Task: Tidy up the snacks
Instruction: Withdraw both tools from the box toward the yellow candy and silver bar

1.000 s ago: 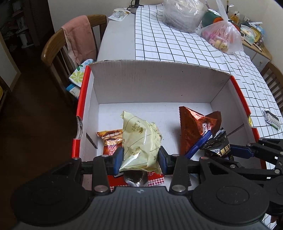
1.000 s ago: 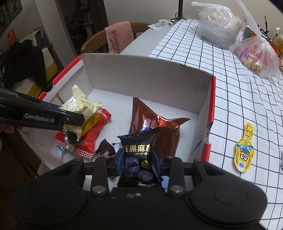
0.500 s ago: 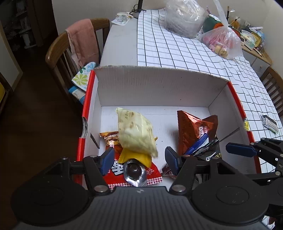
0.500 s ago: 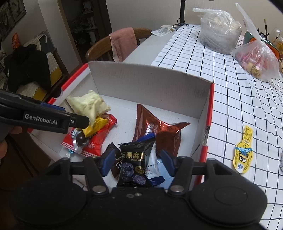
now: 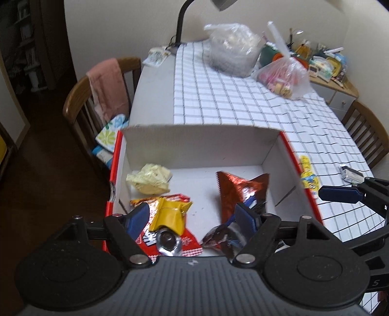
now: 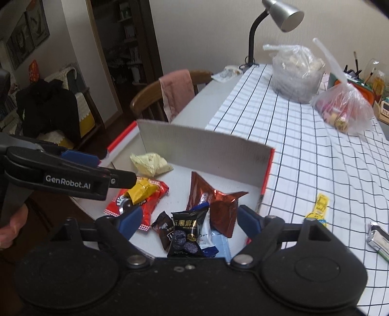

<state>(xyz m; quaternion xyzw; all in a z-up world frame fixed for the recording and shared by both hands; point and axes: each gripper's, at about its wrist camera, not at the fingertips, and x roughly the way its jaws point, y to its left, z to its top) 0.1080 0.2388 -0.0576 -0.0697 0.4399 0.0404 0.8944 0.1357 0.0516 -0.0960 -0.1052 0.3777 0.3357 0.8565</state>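
A red-edged cardboard box (image 5: 199, 143) (image 6: 204, 148) holds the snacks. A pale yellow packet (image 5: 149, 181) (image 6: 150, 165) lies at its far left. A yellow packet (image 5: 169, 215) rests on a red one (image 6: 148, 201) near the front. A brown foil bag (image 5: 239, 189) (image 6: 214, 201) lies to the right. A black packet (image 6: 186, 233) sits loose on blue-and-white ones at the front. My left gripper (image 5: 193, 217) hangs above the yellow packet, jaws opening, gripping nothing. My right gripper (image 6: 188, 221) hovers over the black packet, jaws opening, pads clear of it.
The box sits at the edge of a table with a checked cloth (image 5: 231, 102). Two plastic bags (image 5: 231, 48) (image 5: 284, 75) and a desk lamp (image 6: 274, 21) stand at the far end. A yellow sticker (image 6: 318, 206) and a small silver object (image 6: 378, 237) lie right of the box. A chair with a pink towel (image 5: 107, 85) stands left.
Both grippers opened and rose away from the box. The left let go of the pale yellow packet, which now lies at the far left. The right released the black packet onto the pile.
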